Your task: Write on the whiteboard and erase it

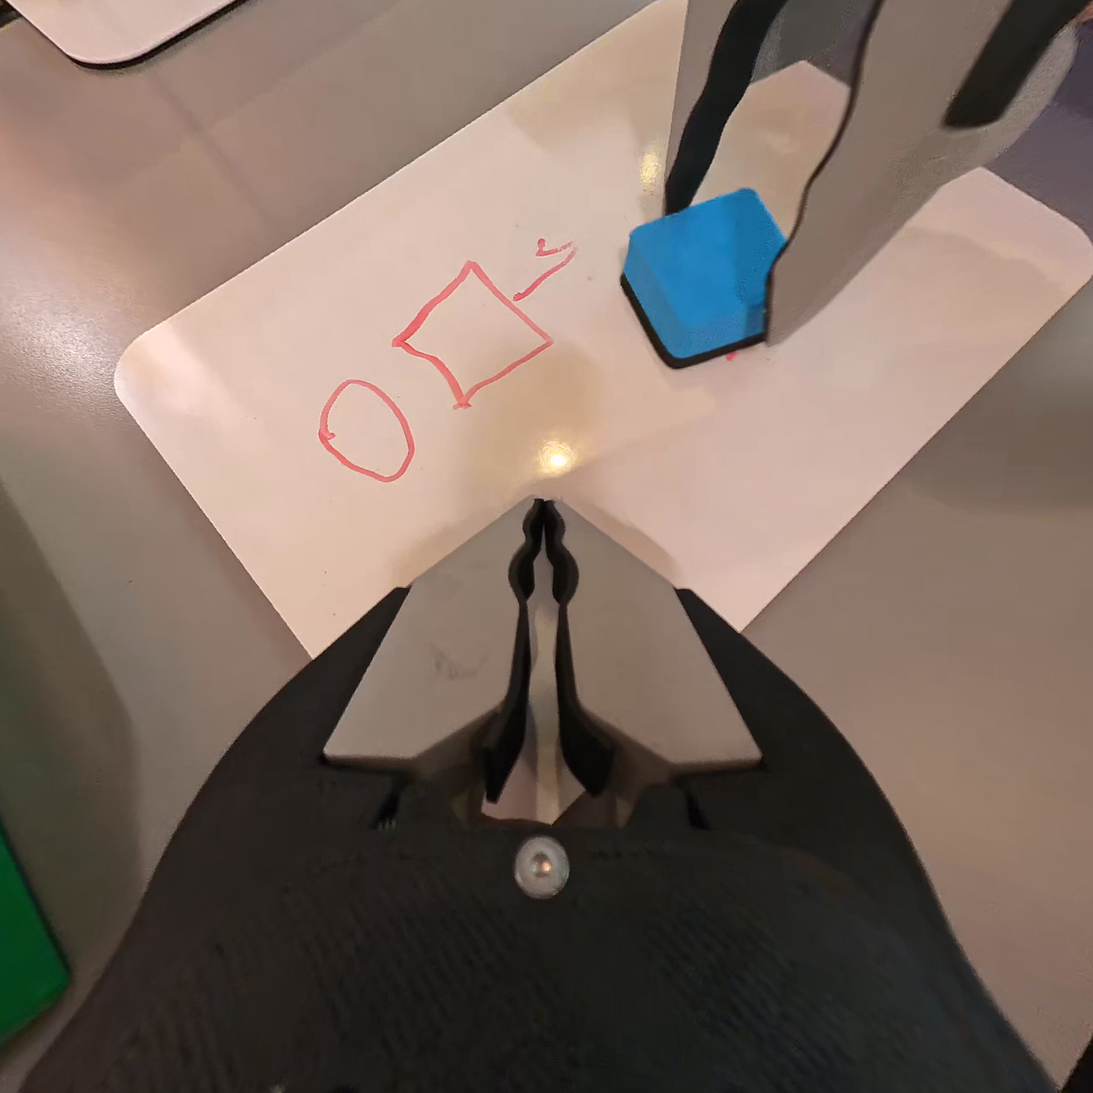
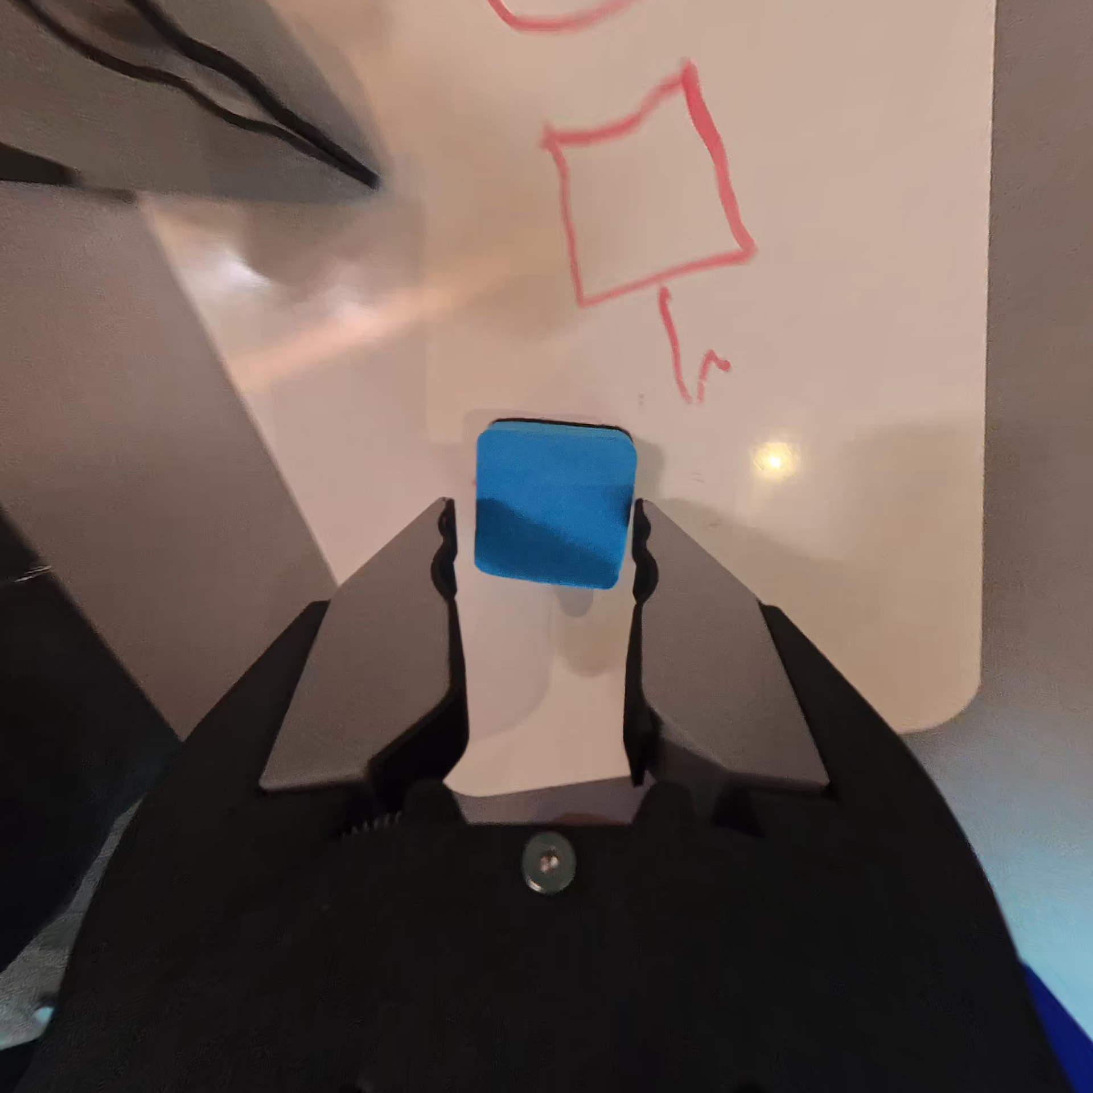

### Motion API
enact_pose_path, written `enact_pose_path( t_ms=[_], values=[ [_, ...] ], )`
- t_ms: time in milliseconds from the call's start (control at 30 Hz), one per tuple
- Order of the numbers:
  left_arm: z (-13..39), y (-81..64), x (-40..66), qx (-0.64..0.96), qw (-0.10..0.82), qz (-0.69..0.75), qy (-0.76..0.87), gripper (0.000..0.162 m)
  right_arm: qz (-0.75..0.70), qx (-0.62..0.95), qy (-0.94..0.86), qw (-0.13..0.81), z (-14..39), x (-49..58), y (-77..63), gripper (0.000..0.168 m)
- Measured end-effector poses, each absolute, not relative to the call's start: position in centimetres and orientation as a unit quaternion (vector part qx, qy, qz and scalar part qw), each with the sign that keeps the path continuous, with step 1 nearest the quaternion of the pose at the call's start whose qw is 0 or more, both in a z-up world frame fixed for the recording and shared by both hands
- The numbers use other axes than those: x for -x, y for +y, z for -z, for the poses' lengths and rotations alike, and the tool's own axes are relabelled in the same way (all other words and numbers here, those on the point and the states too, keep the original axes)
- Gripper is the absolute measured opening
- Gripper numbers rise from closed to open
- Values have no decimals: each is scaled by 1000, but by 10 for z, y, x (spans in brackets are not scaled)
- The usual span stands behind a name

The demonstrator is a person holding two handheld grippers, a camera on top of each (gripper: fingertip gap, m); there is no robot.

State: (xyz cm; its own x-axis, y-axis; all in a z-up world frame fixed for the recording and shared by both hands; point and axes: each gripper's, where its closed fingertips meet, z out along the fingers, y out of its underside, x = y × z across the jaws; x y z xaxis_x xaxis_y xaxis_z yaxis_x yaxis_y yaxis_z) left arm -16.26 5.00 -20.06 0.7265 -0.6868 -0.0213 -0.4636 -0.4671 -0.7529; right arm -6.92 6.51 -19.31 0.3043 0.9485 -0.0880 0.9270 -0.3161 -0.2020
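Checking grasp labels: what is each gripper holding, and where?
Left gripper: shut, nothing held. Right gripper straddles the blue eraser at its two sides; firm contact cannot be told.

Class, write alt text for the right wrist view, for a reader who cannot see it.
The right gripper straddles a blue eraser resting on a whiteboard, its fingers just apart from the eraser's sides. Ahead lie a red square, a red squiggle and part of a red circle.

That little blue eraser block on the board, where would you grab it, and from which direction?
Grip the eraser by its two opposite upright blue sides, coming down from above. It lies flat on the whiteboard, dark pad underneath, so only the sides offer parallel faces. The right gripper already straddles it that way.
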Motion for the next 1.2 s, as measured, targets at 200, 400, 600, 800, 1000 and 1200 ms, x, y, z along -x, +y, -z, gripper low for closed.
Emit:
enact_pose_path(
  t_ms=[200, 400, 600, 800, 1000, 1200],
  values=[
    [201, 50, 162, 844, 387, 146, 342, 0, -152, 799, -574, 94, 169, 73, 64, 68],
    [200, 50, 162, 843, 389, 142, 343, 0, -94, 805, -577, 101, 192, 70, 67, 60],
    [200, 50, 162, 844, 388, 144, 342, 0, -52, 819, -561, 107, 197, 59, 89, 49],
    [200, 49, 162, 844, 387, 147, 342, 0, -42, 807, -583, 84, 198, 64, 72, 49],
    [200, 50, 162, 844, 388, 144, 342, 0, -70, 784, -612, 70, 198, 85, 42, 49],
    [200, 49, 162, 844, 388, 142, 342, 0, -92, 788, -605, 64, 198, 88, 39, 49]
  ],
)
